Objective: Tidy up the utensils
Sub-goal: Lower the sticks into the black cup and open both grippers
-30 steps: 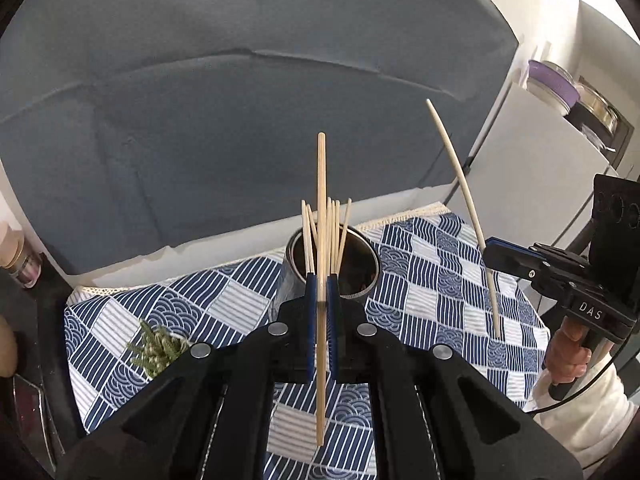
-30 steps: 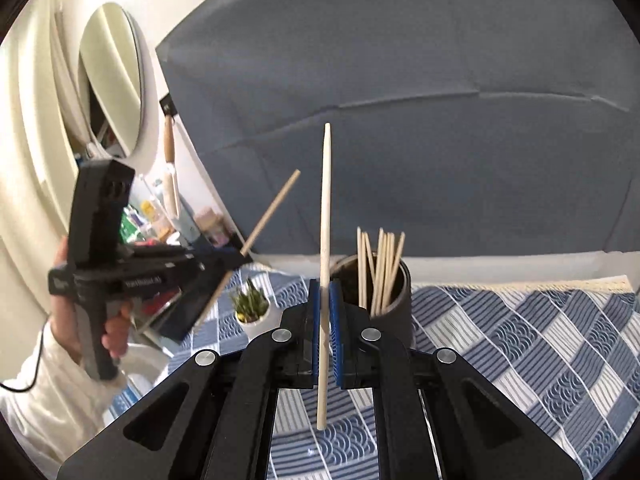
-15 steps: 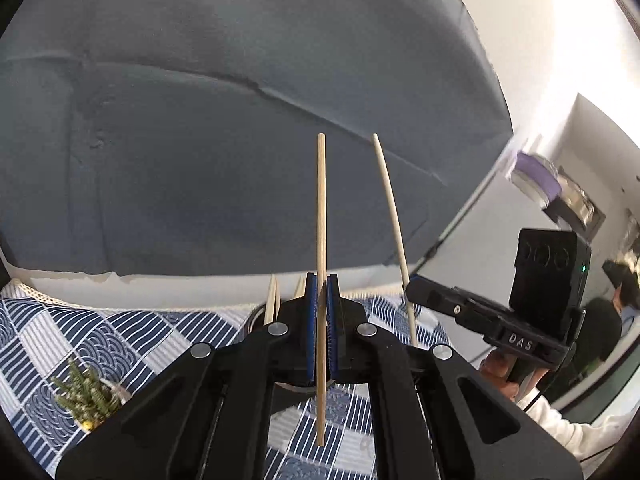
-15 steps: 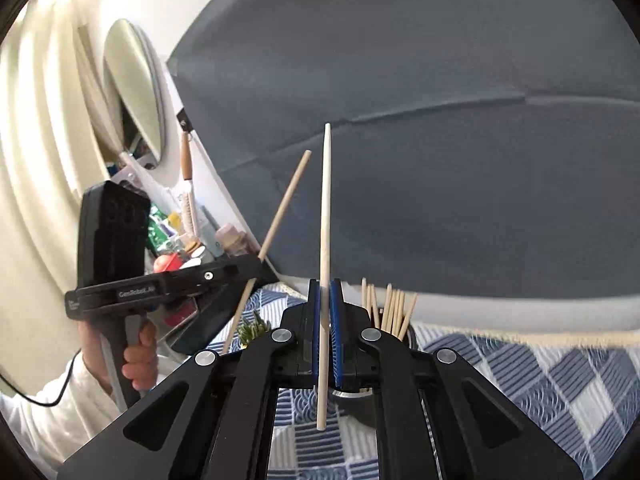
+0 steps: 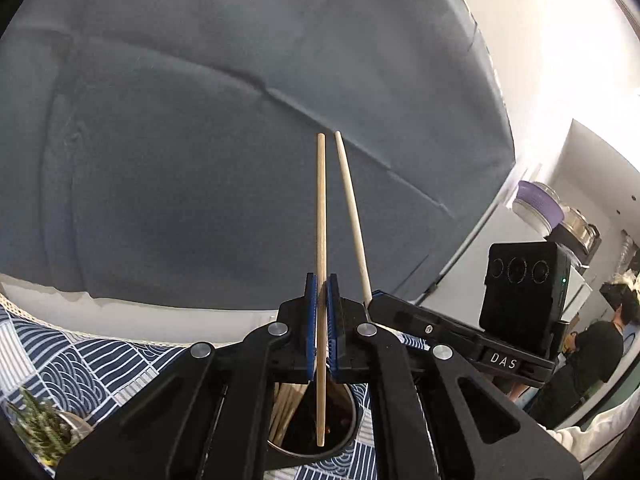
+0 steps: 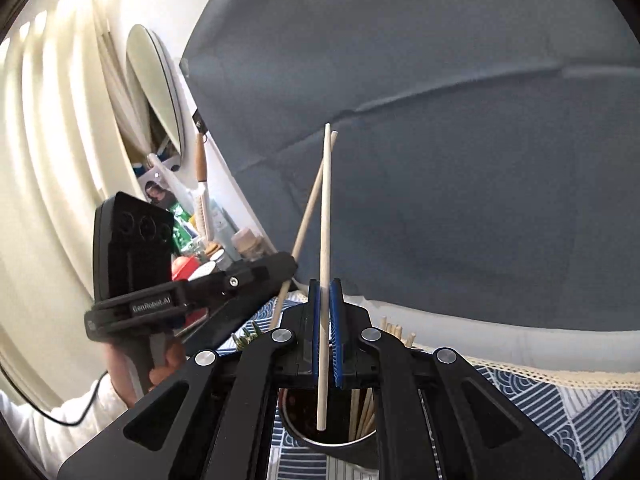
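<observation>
1. A dark grey-blue cloth backdrop (image 5: 240, 140) fills the background behind a table covered with a blue-and-white patterned tablecloth (image 5: 80, 364) that has a cream lace edge.
2. At the far left of the left wrist view, a small spiky green plant (image 5: 40, 420) stands on the cloth.
3. The left gripper (image 5: 321, 330) has its blue pads pressed tight on a darker wooden chopstick (image 5: 321, 220), which stands upright. Its lower tip hangs over the mouth of the dark metal cup (image 5: 340, 440).
4. That cup sits on the tablecloth directly below both grippers and already holds a bunch of chopsticks (image 5: 286, 404) leaning against its left wall in this view.
5. Just to the right, the right gripper (image 6: 325, 332) is clamped on a paler chopstick (image 6: 326, 220). It is also upright, and its lower end is over the cup's opening.
6. Seen from the right wrist, the two held sticks cross near their tops. The left gripper's stick leans across from the left.
7. A hand (image 6: 166, 364) in a white sleeve grips the left gripper's handle.
8. At the far right of the left wrist view there are white cabinets (image 5: 560, 168) with stacked bowls on top.
</observation>
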